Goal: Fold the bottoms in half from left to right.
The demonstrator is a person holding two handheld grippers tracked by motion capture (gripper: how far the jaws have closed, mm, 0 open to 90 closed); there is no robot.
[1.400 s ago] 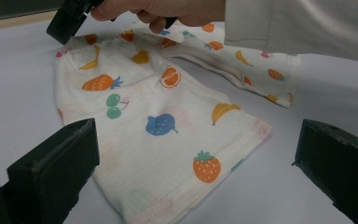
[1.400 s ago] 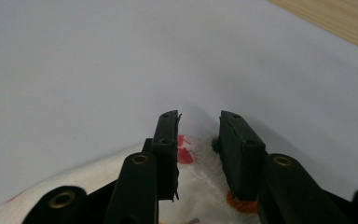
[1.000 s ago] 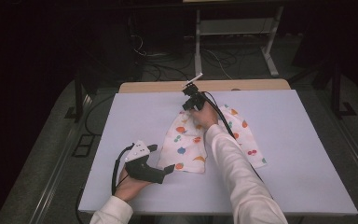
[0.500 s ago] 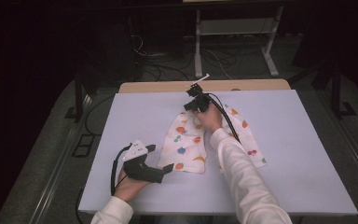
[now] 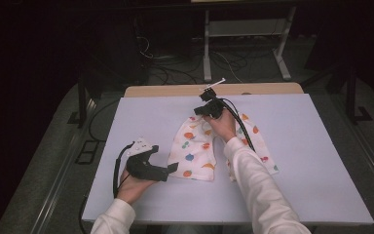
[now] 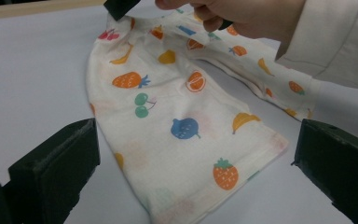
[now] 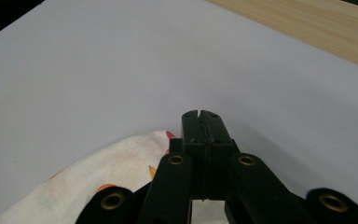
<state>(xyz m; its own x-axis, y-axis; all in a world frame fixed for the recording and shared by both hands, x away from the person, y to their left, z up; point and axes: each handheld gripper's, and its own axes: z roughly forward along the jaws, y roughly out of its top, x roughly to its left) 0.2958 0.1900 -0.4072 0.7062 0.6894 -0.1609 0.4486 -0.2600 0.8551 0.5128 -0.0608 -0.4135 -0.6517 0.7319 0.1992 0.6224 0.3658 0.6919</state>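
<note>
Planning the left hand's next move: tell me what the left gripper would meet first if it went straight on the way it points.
Most likely the near hem of the fruit-print cloth, which lies just ahead of the open left gripper. Depth is hard to judge.

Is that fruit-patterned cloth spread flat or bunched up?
Partly spread: the fruit-patterned cloth lies mostly flat, while the right tongs pinch its far edge, creasing it.

- Left hand [image 5: 135, 183] is resting low at the near left, white sleeve showing, holding the black two-jaw left gripper [image 5: 171, 168] level, jaws standing wide apart with nothing pressed between them.
- Right arm is reaching forward across the middle, right hand [image 5: 221, 124] gripping the black right gripper [image 7: 200, 116], jaws pressed fully together, tips pointing away from the person.
</note>
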